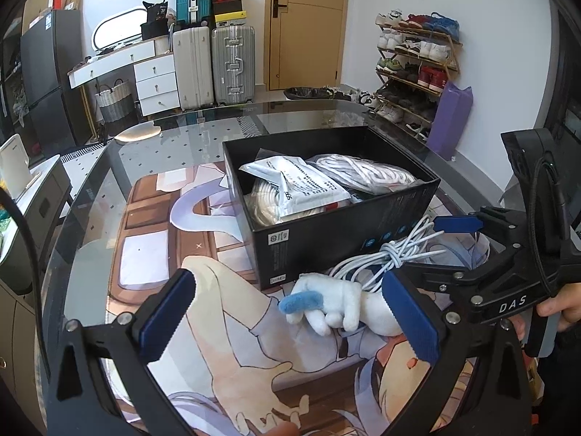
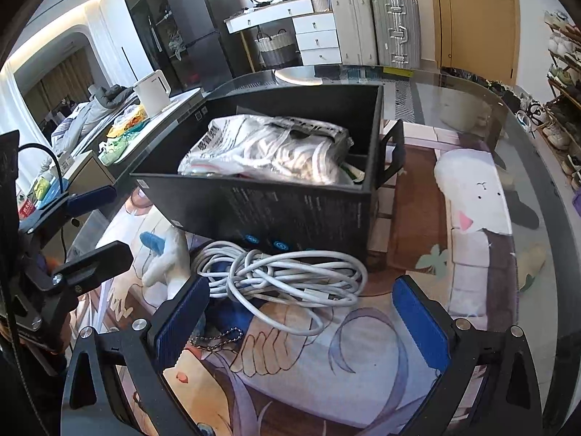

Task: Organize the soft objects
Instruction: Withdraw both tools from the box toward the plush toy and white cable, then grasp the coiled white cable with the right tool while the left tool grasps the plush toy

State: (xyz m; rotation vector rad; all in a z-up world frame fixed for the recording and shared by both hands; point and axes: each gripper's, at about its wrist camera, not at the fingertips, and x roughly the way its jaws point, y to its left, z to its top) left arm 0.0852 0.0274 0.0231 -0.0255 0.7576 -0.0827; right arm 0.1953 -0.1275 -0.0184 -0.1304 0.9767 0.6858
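A white plush toy (image 1: 326, 305) with a blue part lies on the printed mat in front of the black box (image 1: 337, 225). My left gripper (image 1: 288, 318) is open around the space just before the toy, its right pad close to it. A coiled white cable (image 2: 283, 276) rests against the box (image 2: 290, 207), just ahead of my open right gripper (image 2: 301, 321). The box holds bagged white cords and a printed pouch (image 1: 301, 185). In the right wrist view the plush toy (image 2: 167, 258) sits left of the cable, near the left gripper (image 2: 101, 225). A ball chain (image 2: 218, 338) lies by my right gripper's left pad.
The mat covers a round glass table (image 1: 174, 138). Beyond it stand suitcases (image 1: 214, 65), a white drawer unit (image 1: 156, 83), a shoe rack (image 1: 417, 61) and a purple bag (image 1: 450, 120). A white kettle (image 2: 152, 91) is on a side counter to the left.
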